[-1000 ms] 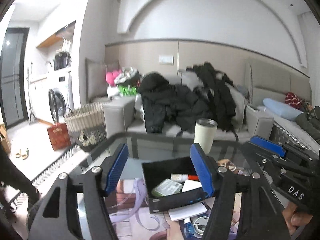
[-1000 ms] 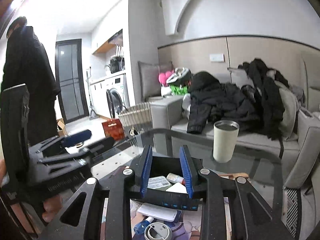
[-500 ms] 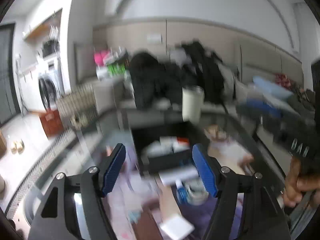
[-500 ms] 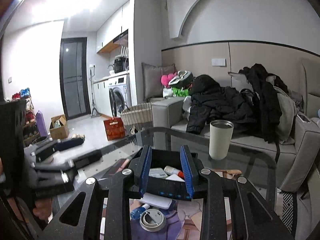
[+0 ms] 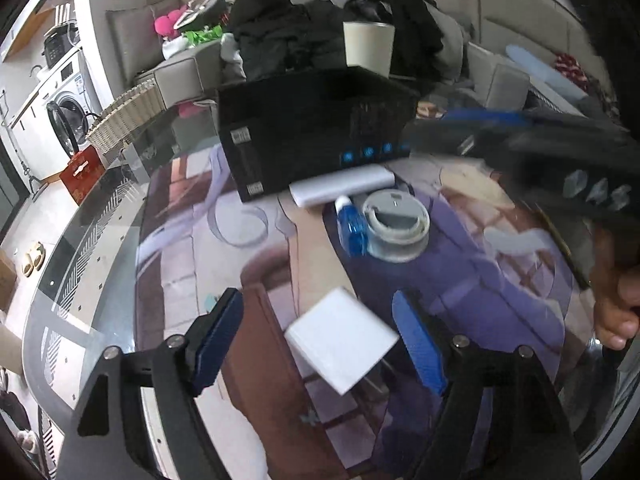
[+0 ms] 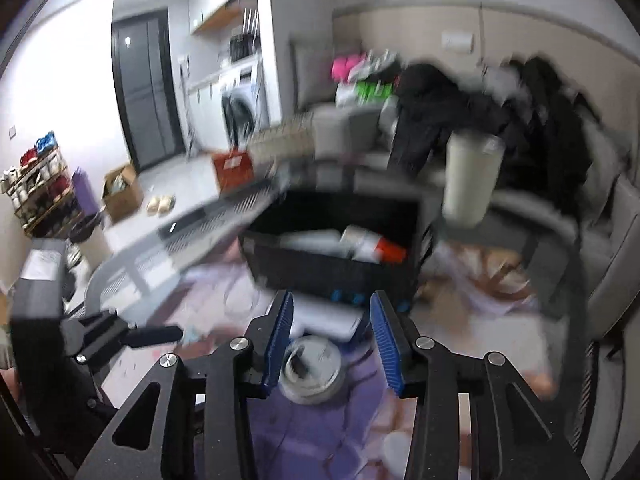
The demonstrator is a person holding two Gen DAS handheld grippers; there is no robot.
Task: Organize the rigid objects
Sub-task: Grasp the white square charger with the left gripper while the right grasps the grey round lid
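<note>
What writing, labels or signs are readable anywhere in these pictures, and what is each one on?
"DAS": pale letters on the right gripper body, seen from the left wrist view and blurred, so only a likely reading.
Black box: two small grey labels and a row of blue marks, too small to read.
Red bag on the floor: a pale emblem, not readable.
Washing machine: a small sticker, too small to read.
Right wrist view: too blurred for any text.

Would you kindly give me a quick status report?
Left gripper open around white card. Right gripper open, empty, above round lid. Black box beyond.
</note>
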